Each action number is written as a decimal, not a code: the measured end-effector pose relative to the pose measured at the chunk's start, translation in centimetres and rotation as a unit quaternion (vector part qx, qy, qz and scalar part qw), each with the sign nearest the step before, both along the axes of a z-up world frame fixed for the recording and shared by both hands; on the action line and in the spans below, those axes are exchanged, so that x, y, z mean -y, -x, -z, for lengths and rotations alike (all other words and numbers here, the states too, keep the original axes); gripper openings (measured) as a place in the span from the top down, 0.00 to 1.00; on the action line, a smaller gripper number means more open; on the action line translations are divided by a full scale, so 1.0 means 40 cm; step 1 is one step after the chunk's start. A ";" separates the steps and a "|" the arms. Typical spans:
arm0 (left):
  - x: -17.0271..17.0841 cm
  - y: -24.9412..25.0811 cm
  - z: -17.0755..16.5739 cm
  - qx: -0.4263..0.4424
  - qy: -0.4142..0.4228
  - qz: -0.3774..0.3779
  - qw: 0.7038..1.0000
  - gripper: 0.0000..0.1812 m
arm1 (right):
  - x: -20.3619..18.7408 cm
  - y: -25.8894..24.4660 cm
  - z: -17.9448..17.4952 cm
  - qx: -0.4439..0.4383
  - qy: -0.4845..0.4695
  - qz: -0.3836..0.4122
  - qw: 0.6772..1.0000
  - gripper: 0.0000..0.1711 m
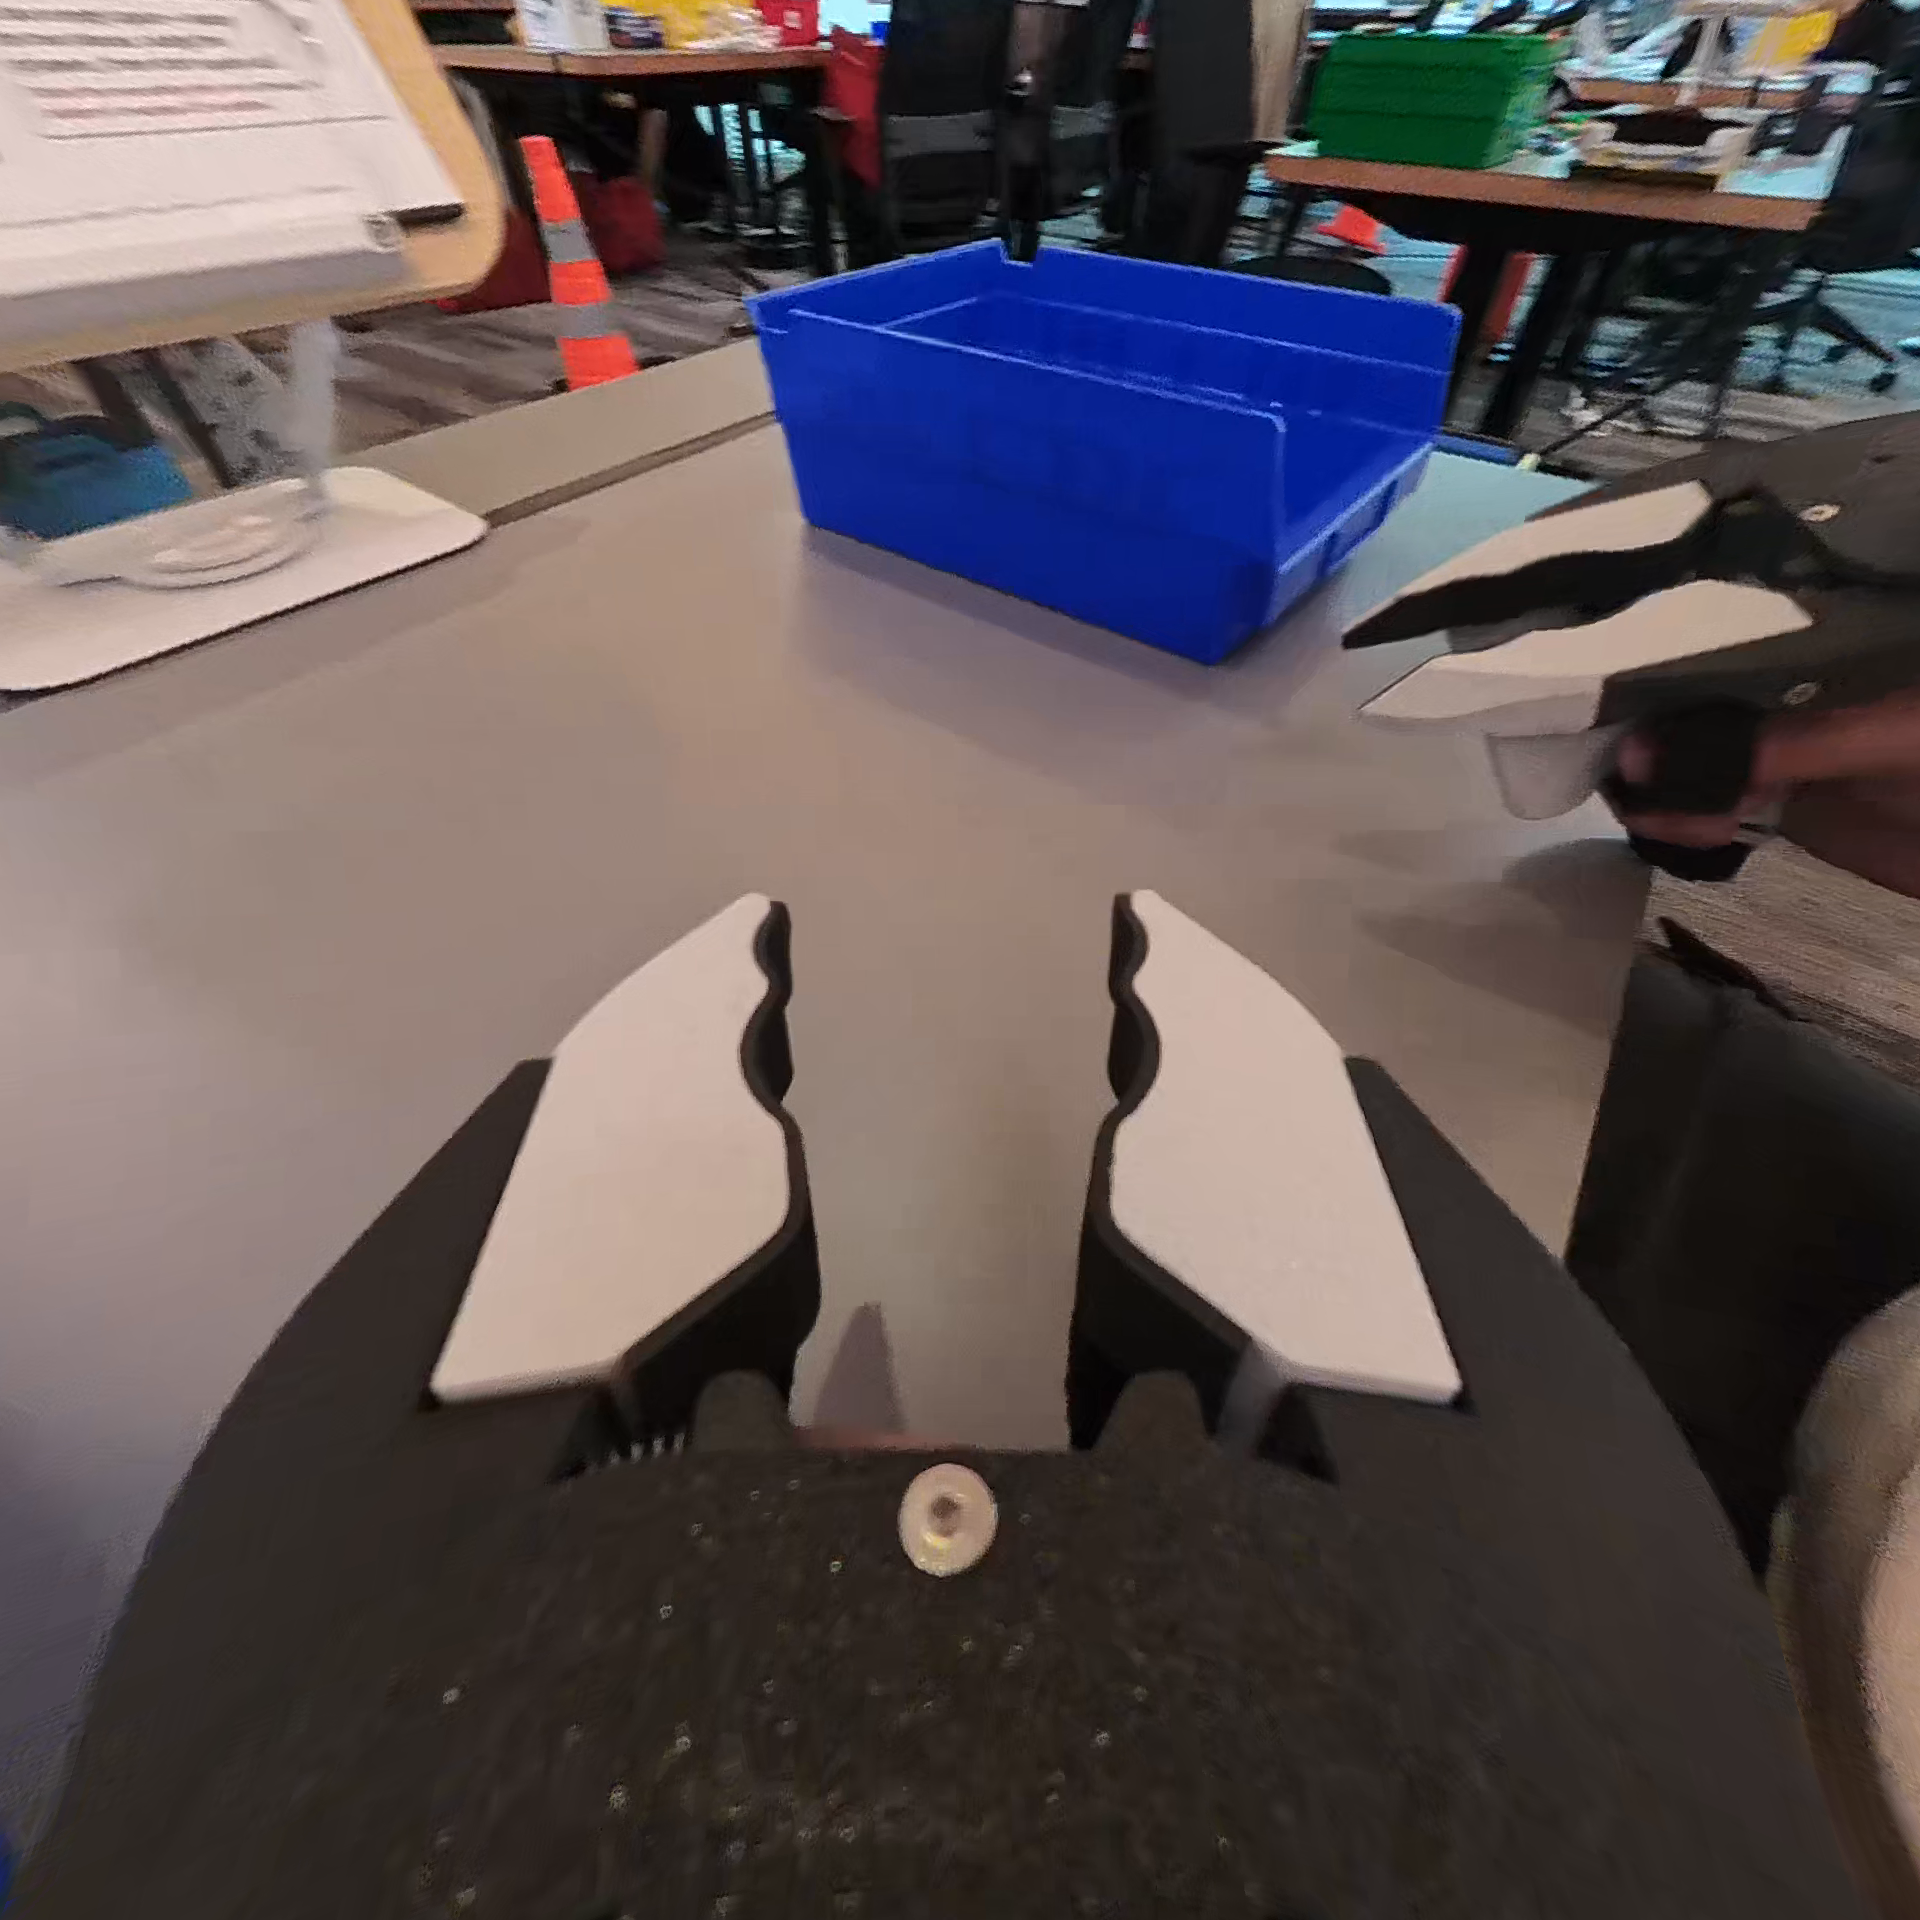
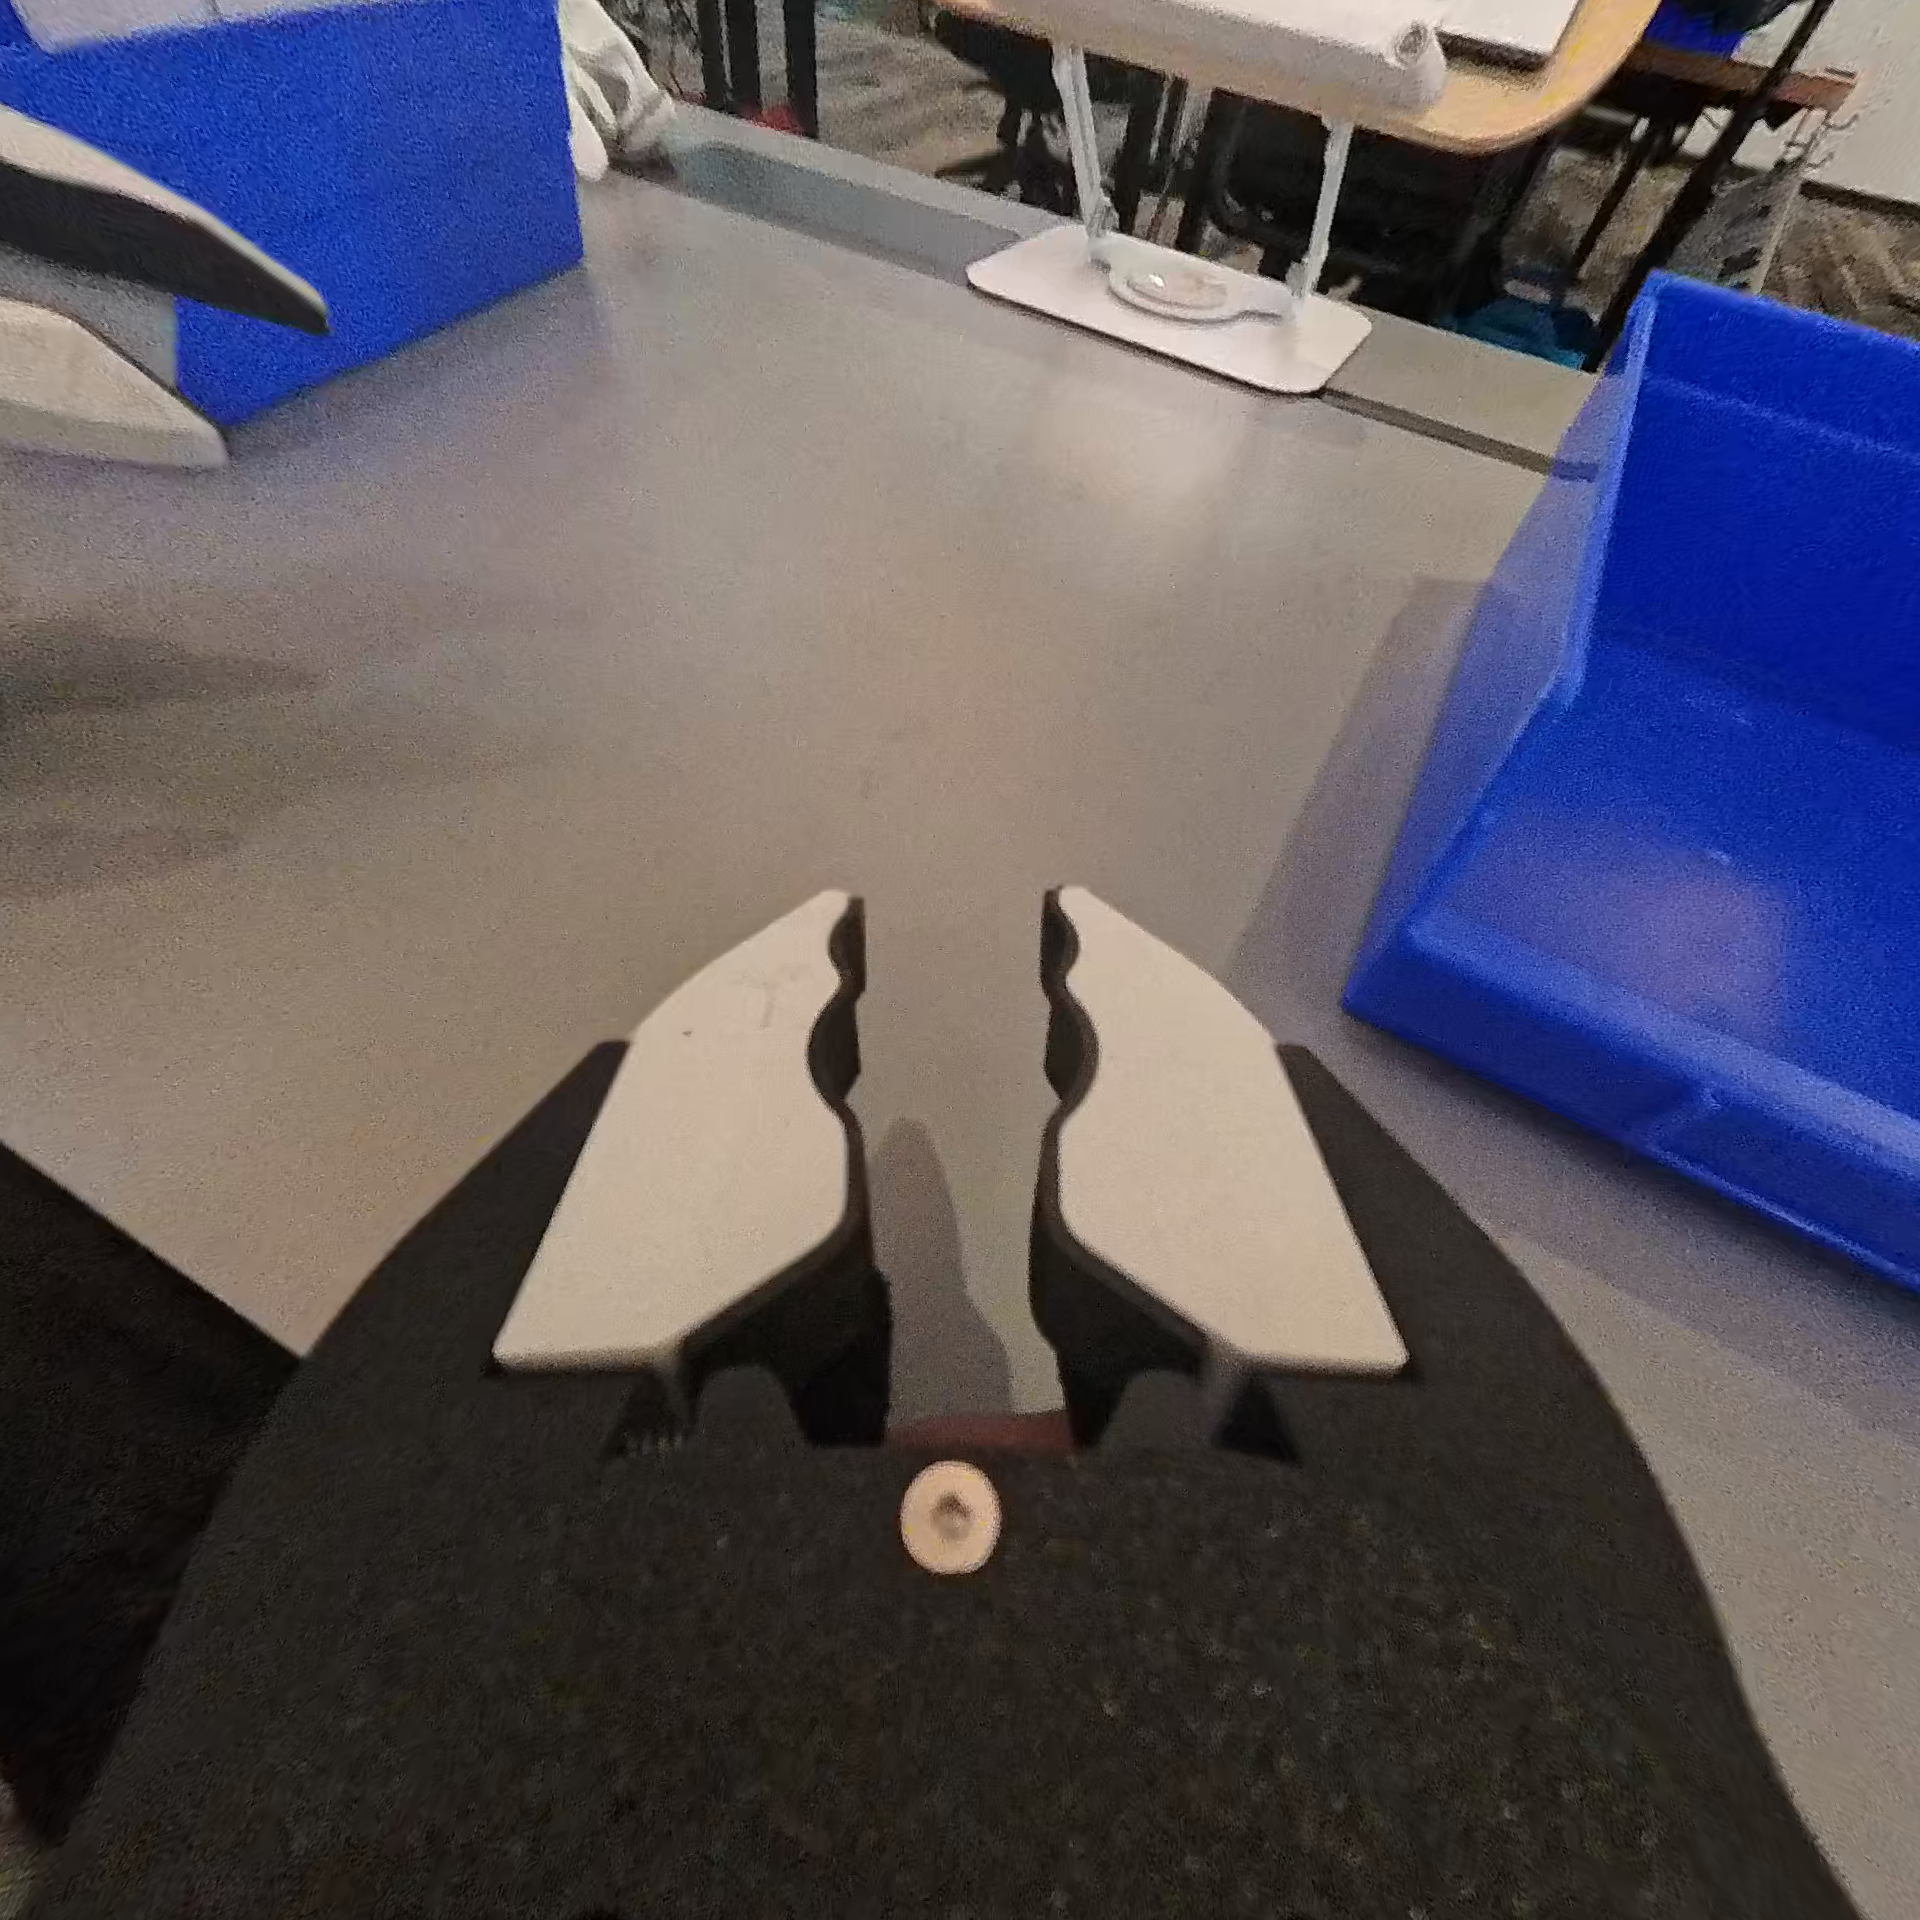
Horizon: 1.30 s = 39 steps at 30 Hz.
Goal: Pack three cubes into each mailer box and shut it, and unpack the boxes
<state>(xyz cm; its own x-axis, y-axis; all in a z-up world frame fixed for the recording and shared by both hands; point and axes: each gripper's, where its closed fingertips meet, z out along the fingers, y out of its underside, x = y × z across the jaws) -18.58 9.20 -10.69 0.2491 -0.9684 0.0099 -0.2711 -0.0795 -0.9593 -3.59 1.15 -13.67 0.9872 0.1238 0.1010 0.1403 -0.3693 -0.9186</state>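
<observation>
Grey tabletop spreads bare under both tools, with a blue bin ahead. Left gripper and right gripper both hover with fingers apart, holding nothing. No mailer box or cubes appear in either view. Likely between steps; next calls for finding and reaching a box.

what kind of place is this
Probably a shared lab or workshop: a grey worktable with a blue bin, more cluttered tables behind it, and an orange traffic cone on the floor.
</observation>
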 end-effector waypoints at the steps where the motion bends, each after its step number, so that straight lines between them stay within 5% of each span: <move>1: 0.008 -0.015 0.004 -0.001 0.007 0.011 1.000 0.68 | 0.007 -0.017 0.008 0.012 0.010 0.011 1.000 0.82; 12: 0.004 -0.030 0.024 -0.026 0.027 0.008 0.999 0.69 | 0.033 -0.085 0.001 -0.040 0.003 0.054 0.998 0.83; 39: -0.058 0.088 0.039 -0.020 0.083 -0.070 0.994 0.71 | -0.034 -0.003 0.007 -0.091 0.020 -0.009 0.996 0.85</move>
